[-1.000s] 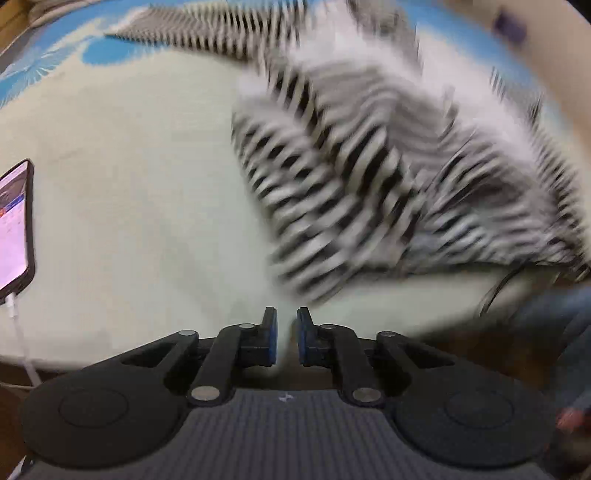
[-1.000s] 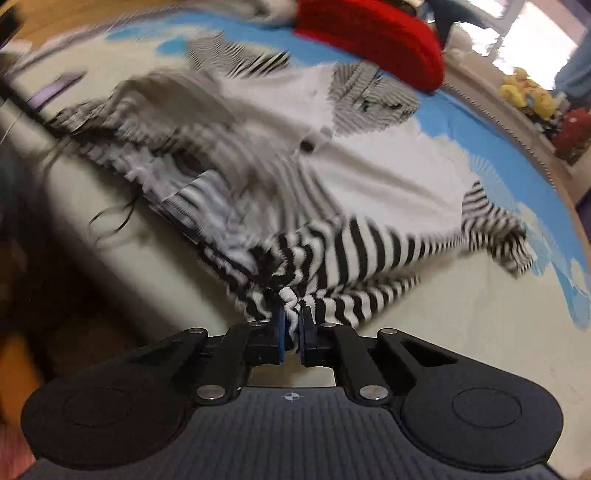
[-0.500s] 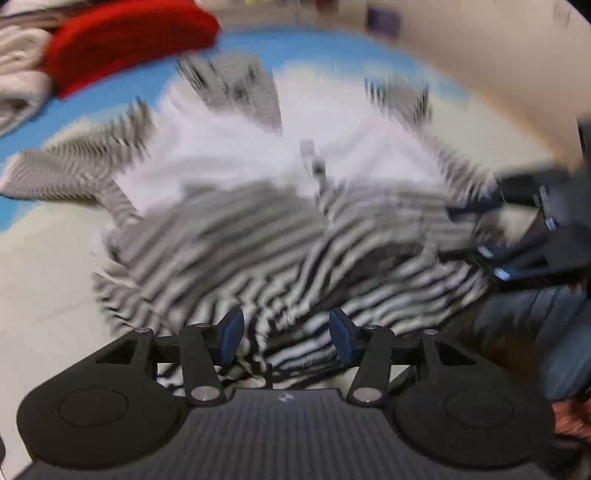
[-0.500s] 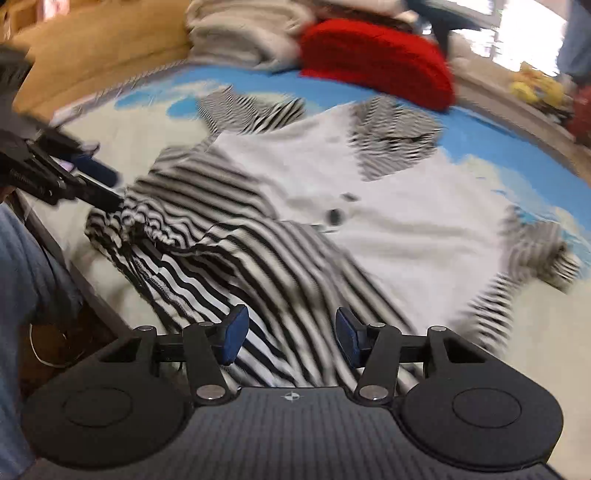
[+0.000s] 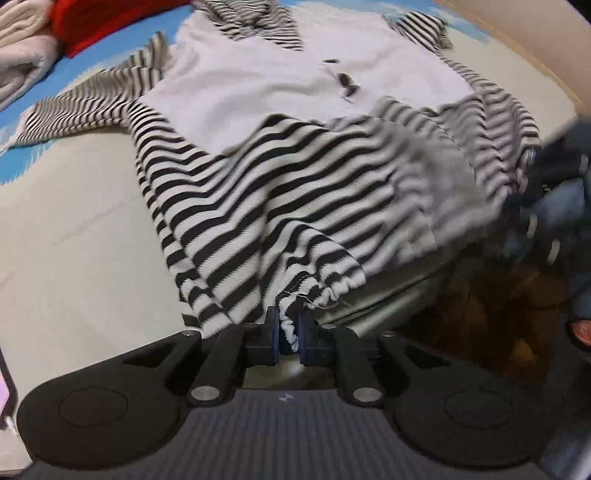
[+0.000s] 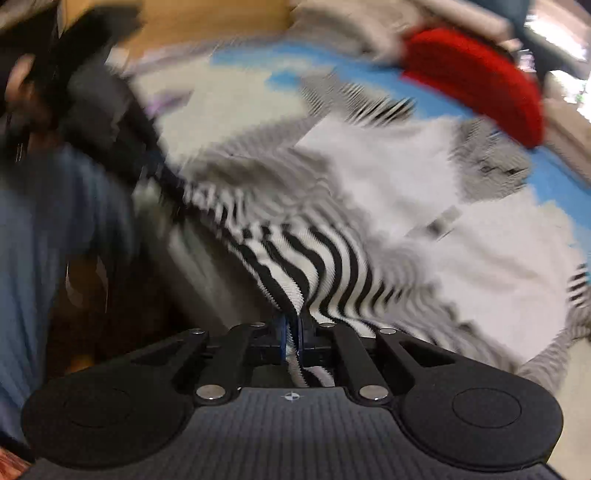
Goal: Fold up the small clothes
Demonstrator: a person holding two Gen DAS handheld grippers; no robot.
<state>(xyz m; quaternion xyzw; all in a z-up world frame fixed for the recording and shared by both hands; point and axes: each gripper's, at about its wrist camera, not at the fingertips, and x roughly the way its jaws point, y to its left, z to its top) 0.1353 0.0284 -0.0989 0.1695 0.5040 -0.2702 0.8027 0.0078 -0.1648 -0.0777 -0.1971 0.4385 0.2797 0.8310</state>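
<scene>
Pinching the striped hem on both sides

Left hand-held gripper and right hand-held gripper have just closed on the striped garment, which spreads from bottom centre toward the top of the frame over the bed, red cushion at upper left.

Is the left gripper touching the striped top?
Touching. In the left wrist view, the left gripper, jaws just closed, pinches the hem of the striped top between its pads.
</scene>
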